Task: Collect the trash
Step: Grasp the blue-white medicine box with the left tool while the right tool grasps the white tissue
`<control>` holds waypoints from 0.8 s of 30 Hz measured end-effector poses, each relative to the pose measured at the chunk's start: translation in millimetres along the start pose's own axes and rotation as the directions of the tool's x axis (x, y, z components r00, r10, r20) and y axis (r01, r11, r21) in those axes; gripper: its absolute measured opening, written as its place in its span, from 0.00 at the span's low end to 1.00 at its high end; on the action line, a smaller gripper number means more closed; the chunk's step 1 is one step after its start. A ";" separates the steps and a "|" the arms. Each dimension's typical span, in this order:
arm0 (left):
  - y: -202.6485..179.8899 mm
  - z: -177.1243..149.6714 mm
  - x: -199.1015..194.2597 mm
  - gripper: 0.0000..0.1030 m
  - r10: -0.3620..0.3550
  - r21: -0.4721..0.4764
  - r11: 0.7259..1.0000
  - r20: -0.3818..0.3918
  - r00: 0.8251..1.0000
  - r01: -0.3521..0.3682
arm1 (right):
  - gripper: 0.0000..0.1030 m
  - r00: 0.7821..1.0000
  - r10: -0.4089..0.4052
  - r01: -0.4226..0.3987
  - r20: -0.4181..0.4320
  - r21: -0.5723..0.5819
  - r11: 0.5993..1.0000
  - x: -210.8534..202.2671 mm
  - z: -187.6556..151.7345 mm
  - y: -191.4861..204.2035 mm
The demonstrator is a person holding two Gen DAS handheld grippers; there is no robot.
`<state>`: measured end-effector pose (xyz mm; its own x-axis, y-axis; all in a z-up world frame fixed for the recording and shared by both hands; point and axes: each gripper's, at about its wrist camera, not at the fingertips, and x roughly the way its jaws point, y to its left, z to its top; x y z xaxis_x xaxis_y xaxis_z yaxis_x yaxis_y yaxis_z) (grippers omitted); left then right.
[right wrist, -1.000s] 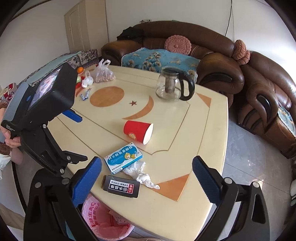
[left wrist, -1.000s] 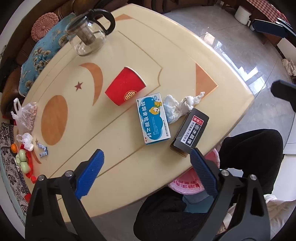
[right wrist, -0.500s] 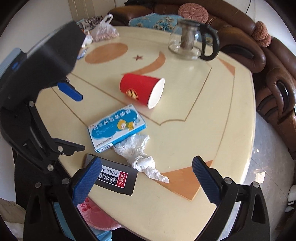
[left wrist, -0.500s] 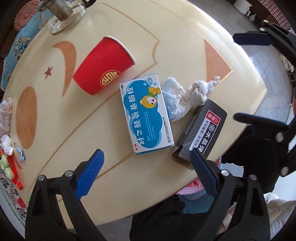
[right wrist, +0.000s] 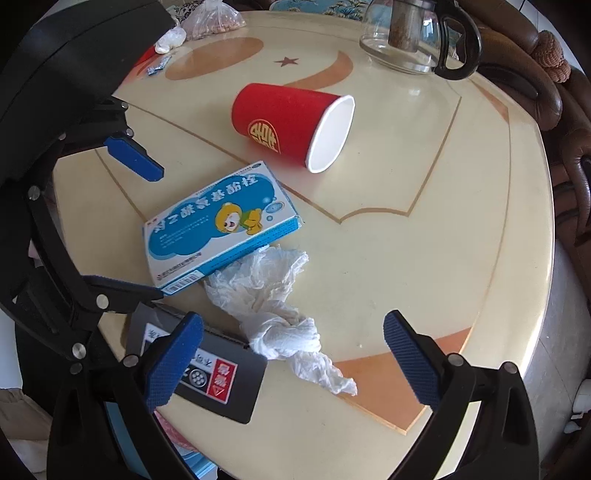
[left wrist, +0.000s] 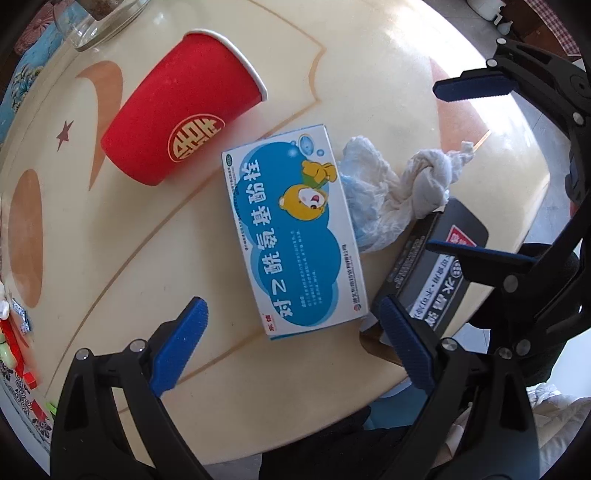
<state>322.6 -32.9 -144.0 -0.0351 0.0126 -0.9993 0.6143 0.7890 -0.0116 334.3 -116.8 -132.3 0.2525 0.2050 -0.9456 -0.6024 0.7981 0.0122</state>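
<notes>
On the cream table [right wrist: 443, 221] lie a red paper cup [left wrist: 181, 122] [right wrist: 291, 125] on its side, a blue-and-white medicine box [left wrist: 291, 232] [right wrist: 218, 225], a crumpled white tissue [left wrist: 391, 195] [right wrist: 280, 310] and a black box [left wrist: 432, 291] [right wrist: 221, 380] at the near edge. My left gripper [left wrist: 290, 306] is open low over the near end of the medicine box, holding nothing. My right gripper [right wrist: 291, 317] is open just above the tissue, one finger over the black box. Each gripper shows in the other's view.
A glass teapot [right wrist: 413, 37] stands at the far side of the table, a clear bag of snacks [right wrist: 210, 22] at the far left. A pink-lined bin [right wrist: 173, 432] sits below the near edge. A brown sofa [right wrist: 535, 74] lies beyond.
Both grippers have dropped much closer to the table, the left toward the medicine box and the right toward the tissue. Both stay open. The trash has not moved.
</notes>
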 end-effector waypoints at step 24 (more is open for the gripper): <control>7.5 21.7 25.8 0.77 -0.003 -0.028 1.000 0.012 1.000 0.003 | 0.29 1.000 -0.015 0.016 -0.018 0.026 1.000 15.2 -7.9 20.6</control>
<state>343.5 -40.0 -170.7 -0.0276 0.0030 -0.9996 0.5920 0.8058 -0.0139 319.7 -101.8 -149.0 0.2483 0.1826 -0.9513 -0.5783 0.8158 0.0057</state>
